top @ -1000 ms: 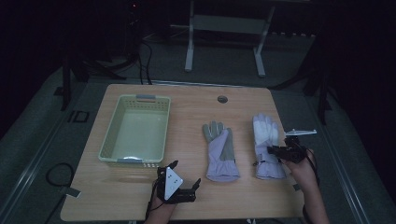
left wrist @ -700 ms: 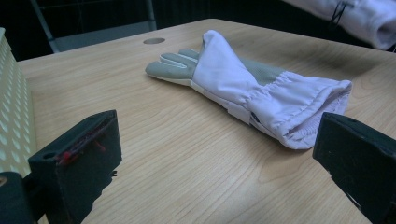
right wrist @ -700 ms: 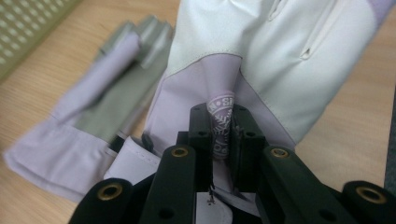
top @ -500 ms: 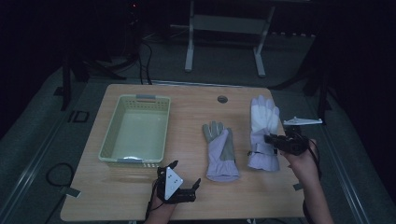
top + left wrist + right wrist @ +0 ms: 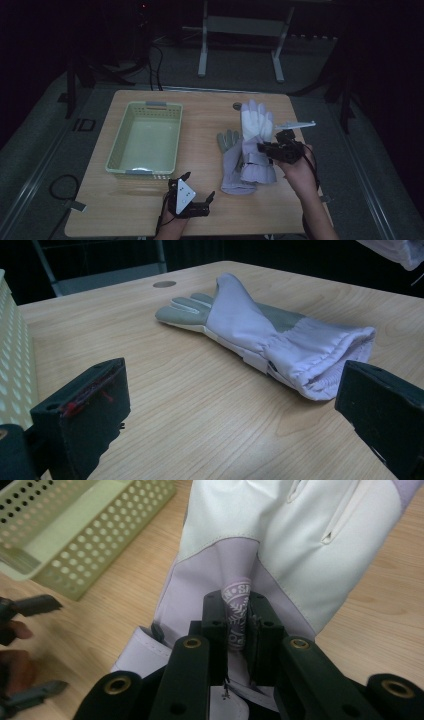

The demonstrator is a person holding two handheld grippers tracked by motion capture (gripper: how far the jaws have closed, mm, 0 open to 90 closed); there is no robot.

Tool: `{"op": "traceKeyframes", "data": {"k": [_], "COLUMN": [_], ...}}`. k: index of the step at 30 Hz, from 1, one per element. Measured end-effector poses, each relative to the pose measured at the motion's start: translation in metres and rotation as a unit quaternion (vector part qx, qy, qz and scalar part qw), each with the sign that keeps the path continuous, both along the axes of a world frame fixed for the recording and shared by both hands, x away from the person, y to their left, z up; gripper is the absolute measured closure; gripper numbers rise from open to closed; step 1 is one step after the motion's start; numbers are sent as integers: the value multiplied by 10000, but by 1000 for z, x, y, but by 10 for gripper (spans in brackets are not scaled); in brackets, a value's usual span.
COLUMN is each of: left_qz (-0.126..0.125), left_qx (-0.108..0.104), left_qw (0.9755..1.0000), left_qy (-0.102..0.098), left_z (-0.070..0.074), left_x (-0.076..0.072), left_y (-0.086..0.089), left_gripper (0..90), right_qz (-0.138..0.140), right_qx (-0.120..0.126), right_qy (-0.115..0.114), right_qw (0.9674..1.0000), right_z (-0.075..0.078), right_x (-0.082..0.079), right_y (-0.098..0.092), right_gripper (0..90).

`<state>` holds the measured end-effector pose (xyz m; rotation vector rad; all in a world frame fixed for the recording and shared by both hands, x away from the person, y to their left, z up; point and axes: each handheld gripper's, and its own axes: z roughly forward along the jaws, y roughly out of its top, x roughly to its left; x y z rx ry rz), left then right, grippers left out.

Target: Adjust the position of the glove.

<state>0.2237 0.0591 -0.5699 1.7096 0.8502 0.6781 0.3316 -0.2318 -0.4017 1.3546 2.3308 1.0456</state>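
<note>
1. Pale green plastic forms a perforated basket [image 5: 145, 137] at the left of a wooden table [image 5: 200, 107]; its inside looks bare.
2. Near the front edge, just right of the basket, the left gripper [image 5: 197, 192] rests on the table with its jaws spread wide and nothing between them. In the left gripper view, those jaws frame the cuff end of a work glove.
3. At centre lies that grey and lilac work glove [image 5: 234, 162], flat on the wood, fingers pointing away from the person, cuff [image 5: 327, 360] toward them.
4. Partly over its right edge hangs the second glove [image 5: 256, 122], white in the palm and lilac at the cuff, lifted off the table.
5. At the right, the right gripper [image 5: 262, 148] is clamped on a pinch of this glove's lilac fabric [image 5: 237, 612] near the wrist, where a printed round mark shows.
6. Judgement: the glove seems light, soft and floppy, so it will droop and swing. A pinch at the gathered wrist or cuff, where the cloth bunches, likely holds better than the smoother palm.
</note>
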Motion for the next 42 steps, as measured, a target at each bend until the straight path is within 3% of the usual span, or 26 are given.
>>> {"op": "traceKeyframes", "data": {"k": [3,7,10,12,13,18,22,29,31,34,35,39,40,42], "left_qz": [0,-20,-37,-35,-31,-20,-7,-10,-74,-100,-107,-124,-122,-106], "left_qx": [-21,25,22,14,28,47,44,41,13,2,16,73,88,128], "left_qw": [10000,10000,10000,10000,10000,10000,10000,10000,10000,9999,9999,9999,9999,9998], "left_qy": [17,-10,6,16,6,-21,-11,19,29,74,62,26,29,51], "left_z": [0,0,0,0,0,0,0,0,0,0,0,0,0,0], "left_x": [0,-1,0,0,0,-1,-1,0,0,1,1,0,0,1], "left_y": [0,-1,-1,-1,0,-1,-1,-1,0,0,0,-1,-2,-3], "left_gripper": [12,12,12,12,12,12,12,12,12,12,12,12,12,12], "right_qz": [28,87,60,5,-58,-157,-112,42,27,100,154,422,629,690], "right_qx": [96,27,-212,-240,-435,-847,-742,-692,-637,-271,-231,10,22,60], "right_qy": [77,218,325,394,440,551,693,562,534,295,224,47,-37,-111], "right_qw": [9999,9997,9992,9989,9981,9948,9948,9960,9965,9991,9994,9991,9980,9975], "right_z": [-3,-19,-36,-42,-54,-79,-95,-97,-97,-93,-92,-88,-86,-85], "right_x": [0,2,6,8,13,23,28,28,28,25,23,18,14,13], "right_y": [16,32,42,43,48,56,56,54,52,40,37,28,23,20], "right_gripper": [810,808,807,807,806,798,782,697,657,360,314,213,167,160]}}
